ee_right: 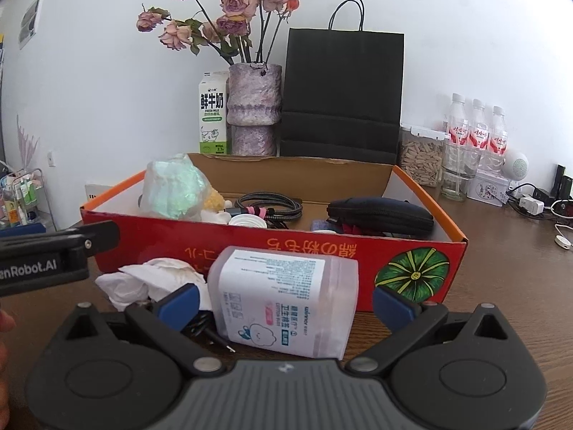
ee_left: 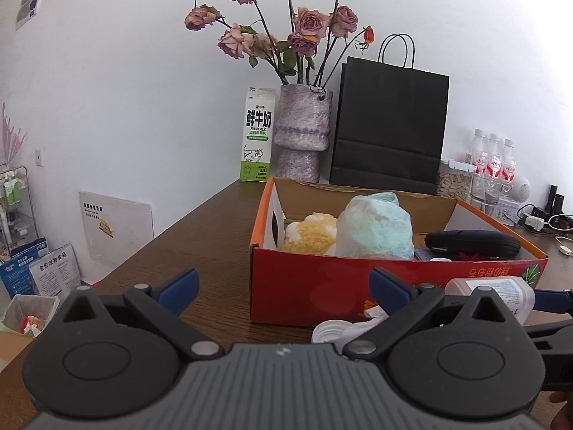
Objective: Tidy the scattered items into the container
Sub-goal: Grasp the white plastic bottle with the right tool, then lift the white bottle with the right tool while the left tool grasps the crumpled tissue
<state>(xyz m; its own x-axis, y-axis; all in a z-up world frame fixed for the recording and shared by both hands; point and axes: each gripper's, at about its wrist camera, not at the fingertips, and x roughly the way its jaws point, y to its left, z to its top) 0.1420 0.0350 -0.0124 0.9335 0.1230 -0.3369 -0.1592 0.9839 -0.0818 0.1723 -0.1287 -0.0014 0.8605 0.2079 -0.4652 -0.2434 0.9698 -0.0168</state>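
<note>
One cotton-swab box [ee_right: 283, 304] between the wide-open, empty right claw's [ee_right: 284, 302] fingers, ungripped.

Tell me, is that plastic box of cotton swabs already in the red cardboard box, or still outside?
Still outside. The cotton swab box lies on its side on the table, in front of the red cardboard box, between the open right gripper's fingers.
</note>
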